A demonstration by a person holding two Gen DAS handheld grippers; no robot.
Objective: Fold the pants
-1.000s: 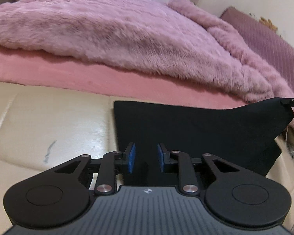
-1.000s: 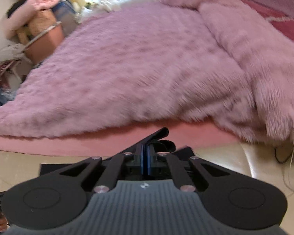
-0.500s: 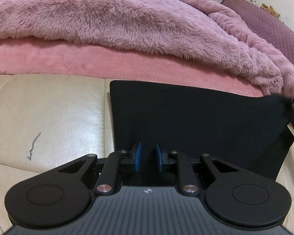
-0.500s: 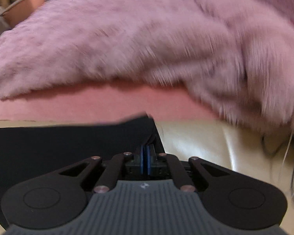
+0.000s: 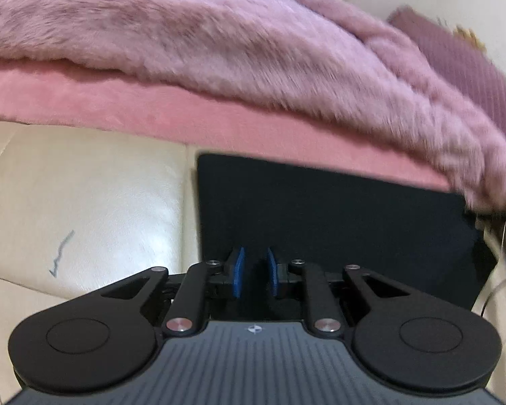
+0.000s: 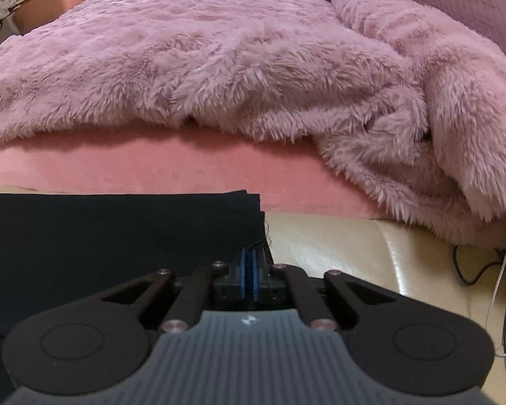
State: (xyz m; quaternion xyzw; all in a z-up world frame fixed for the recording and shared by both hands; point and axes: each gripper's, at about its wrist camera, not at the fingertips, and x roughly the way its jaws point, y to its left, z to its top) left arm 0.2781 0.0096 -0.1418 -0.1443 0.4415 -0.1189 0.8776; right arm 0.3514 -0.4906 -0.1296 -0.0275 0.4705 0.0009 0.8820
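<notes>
The black pants (image 5: 337,222) lie folded flat on the cream leather bench (image 5: 84,209) at the foot of the bed. They also show in the right wrist view (image 6: 118,233). My left gripper (image 5: 254,271) is open, its blue pads a small gap apart over the near left part of the pants, holding nothing. My right gripper (image 6: 249,270) has its pads pressed together at the right edge of the pants, low on the bench (image 6: 337,246). Whether fabric is pinched between them is hidden.
A fluffy pink blanket (image 6: 236,54) covers the bed behind the bench, hanging over the pink mattress edge (image 6: 151,165). Cables (image 6: 489,270) lie at the bench's right end. A purple quilted headboard (image 6: 462,3) stands at the far right.
My right gripper has come down from the air with the raised corner of the pants, which now lie flat. My left gripper's pads narrowed slightly and stayed over the pants.
</notes>
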